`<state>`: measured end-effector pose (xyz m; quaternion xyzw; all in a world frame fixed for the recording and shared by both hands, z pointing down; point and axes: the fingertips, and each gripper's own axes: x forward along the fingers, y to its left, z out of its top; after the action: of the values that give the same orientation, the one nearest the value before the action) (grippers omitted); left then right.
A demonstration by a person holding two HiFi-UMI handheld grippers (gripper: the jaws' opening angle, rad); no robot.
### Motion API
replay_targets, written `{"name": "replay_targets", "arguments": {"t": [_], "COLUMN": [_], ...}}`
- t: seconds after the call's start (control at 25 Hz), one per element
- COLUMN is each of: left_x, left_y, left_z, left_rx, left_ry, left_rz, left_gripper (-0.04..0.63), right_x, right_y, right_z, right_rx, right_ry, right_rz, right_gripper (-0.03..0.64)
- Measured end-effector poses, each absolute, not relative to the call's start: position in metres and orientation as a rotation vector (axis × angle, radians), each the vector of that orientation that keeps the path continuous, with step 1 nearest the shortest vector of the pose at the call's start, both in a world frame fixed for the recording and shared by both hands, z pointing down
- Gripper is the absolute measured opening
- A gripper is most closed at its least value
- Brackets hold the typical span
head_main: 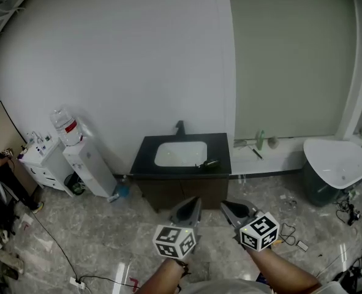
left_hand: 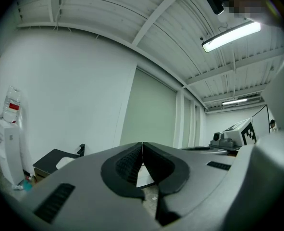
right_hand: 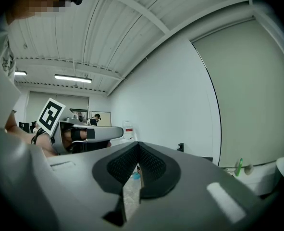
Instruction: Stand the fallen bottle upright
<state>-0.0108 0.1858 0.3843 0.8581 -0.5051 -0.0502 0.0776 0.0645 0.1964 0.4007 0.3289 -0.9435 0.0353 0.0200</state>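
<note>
a water dispenser [head_main: 86, 161] stands left of the glossy black worktop [head_main: 145, 158] and a rounded white tub [head_main: 335, 162] to its right. the fallen bottle [head_main: 209, 163] lies beside the oval white basin [head_main: 179, 153], small, dark and hard to make out. the left gripper [head_main: 196, 199] and right gripper [head_main: 225, 204] hover well short of it, jaws together, empty.

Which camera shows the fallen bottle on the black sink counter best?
The head view: the bottle lies on its side right of the basin. Both gripper views glimpse the counter but not the bottle.
</note>
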Motion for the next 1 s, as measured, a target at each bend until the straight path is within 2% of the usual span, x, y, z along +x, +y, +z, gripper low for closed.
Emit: {"name": "replay_targets", "arguments": {"t": [0.56,1.0], "left_x": [-0.078,-0.080], "left_y": [0.140,0.007], "left_z": [0.411,0.453], "left_rx": [2.544,2.520], "left_ry": [-1.483,-1.506], "left_rz": [-0.132,-0.110], "left_gripper": [0.009,0.009], "right_x": [0.015,-0.002], "right_y": [0.149,-0.003], "right_z": [0.431,0.486], "right_rx": [1.046,0.928], "right_ry": [-2.866,-2.880], "right_rz": [0.141,0.205], "right_gripper": [0.010,0.021]}}
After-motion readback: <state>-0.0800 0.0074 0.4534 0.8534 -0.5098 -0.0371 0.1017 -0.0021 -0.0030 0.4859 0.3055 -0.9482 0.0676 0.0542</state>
